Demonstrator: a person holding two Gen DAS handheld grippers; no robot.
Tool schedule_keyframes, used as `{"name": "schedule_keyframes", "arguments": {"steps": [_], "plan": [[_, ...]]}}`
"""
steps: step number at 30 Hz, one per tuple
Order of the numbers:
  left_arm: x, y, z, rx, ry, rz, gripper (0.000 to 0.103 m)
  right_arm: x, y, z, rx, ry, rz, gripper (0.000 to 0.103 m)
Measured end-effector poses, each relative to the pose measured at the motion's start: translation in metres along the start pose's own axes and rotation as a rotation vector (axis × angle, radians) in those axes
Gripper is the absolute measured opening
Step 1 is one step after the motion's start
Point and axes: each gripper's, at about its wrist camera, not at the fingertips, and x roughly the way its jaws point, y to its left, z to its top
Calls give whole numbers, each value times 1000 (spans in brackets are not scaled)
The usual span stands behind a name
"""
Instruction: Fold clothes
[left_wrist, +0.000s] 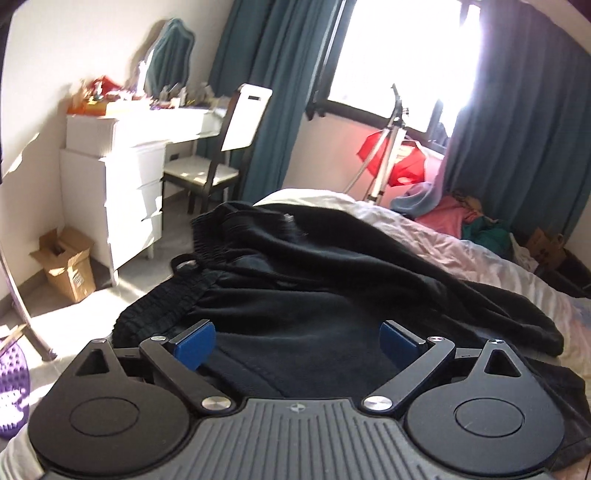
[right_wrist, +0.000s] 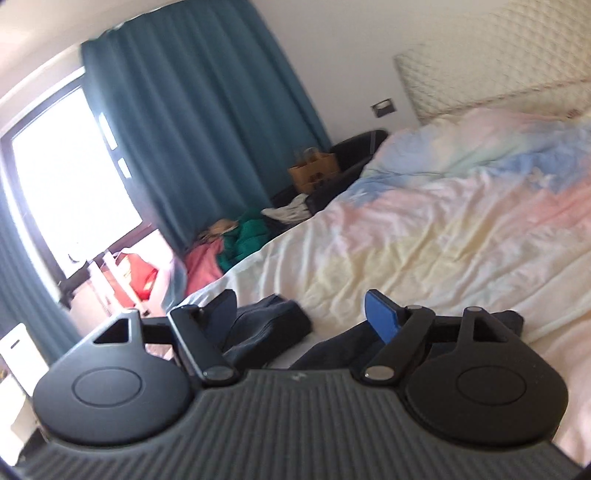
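left wrist view: black trousers (left_wrist: 314, 266) spread on bed (left_wrist: 517, 266) for folding; left hand-held gripper (left_wrist: 297, 345) wide, empty; right hand-held gripper (right_wrist: 301, 314) likewise.

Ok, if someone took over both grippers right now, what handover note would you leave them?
Left gripper: jaws open, nothing between them, over the black trousers.
Right gripper: jaws open, holding nothing, above the dark trouser ends.
Trousers lie across the near edge of the bed, elastic waistband toward the white dresser, one layer folded over the other.
Done: first lengthwise fold looks made and released.
Left: probably smooth it, then fold waistband toward the leg ends. More clothes are heaped beside the bed's far side.
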Motion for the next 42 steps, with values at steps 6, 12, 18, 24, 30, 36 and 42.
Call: {"name": "schedule_keyframes", "arguments": {"steps": [6, 12, 18, 24, 30, 36, 42], "plan": [[9, -96, -9, 144, -73, -133, 100, -6, 47, -23, -149, 92, 196, 79], [36, -171, -21, 252, -81, -239, 100, -5, 64, -39, -176, 126, 250, 79], [78, -197, -46, 313, -83, -272, 101, 0, 71, -52, -195, 159, 264, 79], [119, -176, -77, 333, -37, -239, 101, 9, 82, -67, -228, 180, 264, 79], [124, -159, -78, 252, -12, -213, 101, 24, 88, -78, -196, 237, 276, 79], [110, -150, -73, 213, -50, -201, 101, 100, 86, -83, -56, 344, 235, 79], [132, -151, -70, 239, -48, -231, 101, 228, 50, -93, 341, 426, 175, 79]]}}
